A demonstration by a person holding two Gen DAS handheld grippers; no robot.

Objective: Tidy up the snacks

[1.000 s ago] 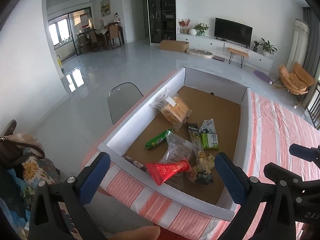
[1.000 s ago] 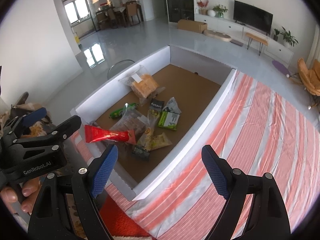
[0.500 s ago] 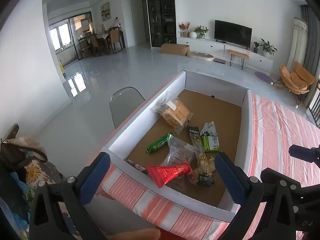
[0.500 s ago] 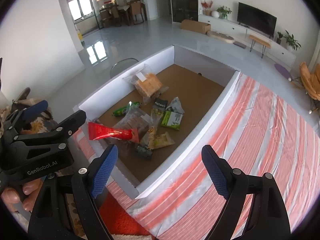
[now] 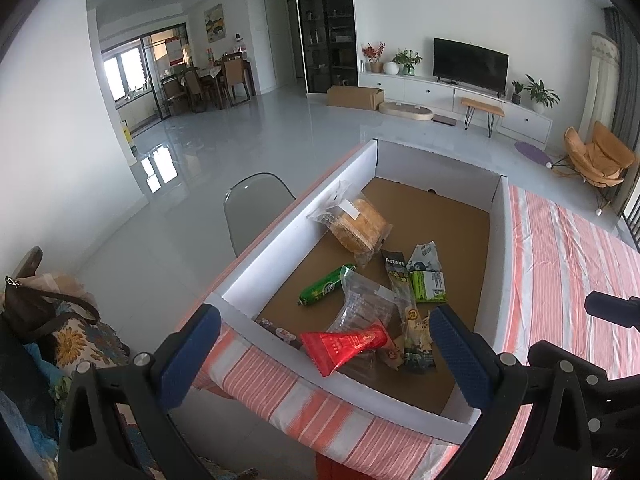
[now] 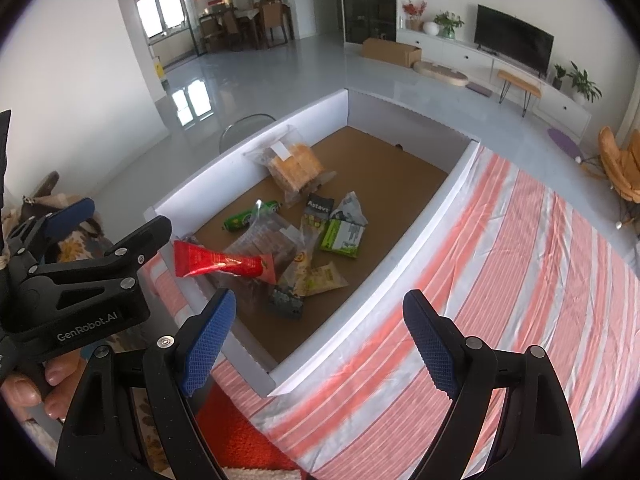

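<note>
A low white-walled cardboard box (image 5: 304,216) (image 6: 404,264) lies on the striped table. It holds a pile of snacks: a red packet (image 5: 344,346) (image 6: 220,262), a green bar (image 5: 326,289) (image 6: 250,218), a bagged bread (image 5: 360,228) (image 6: 294,166), a clear bag (image 5: 366,306), a green-white pack (image 5: 428,286) (image 6: 342,236) and a black Astavt packet (image 5: 396,270) (image 6: 318,208). My left gripper (image 5: 324,354) is open and empty, above the box's near edge. My right gripper (image 6: 320,338) is open and empty, over the box's near right corner.
The red-and-white striped tablecloth (image 6: 520,280) (image 5: 568,256) stretches right of the box. A grey chair (image 5: 256,204) stands beyond the box's left wall. A bag and floral cloth (image 5: 52,320) lie at the lower left. The left gripper's body (image 6: 80,276) shows at the right wrist view's left.
Both grippers have drawn back and risen slightly, so the box and snacks sit a little farther off. Nothing was grasped; the snacks have not moved.
</note>
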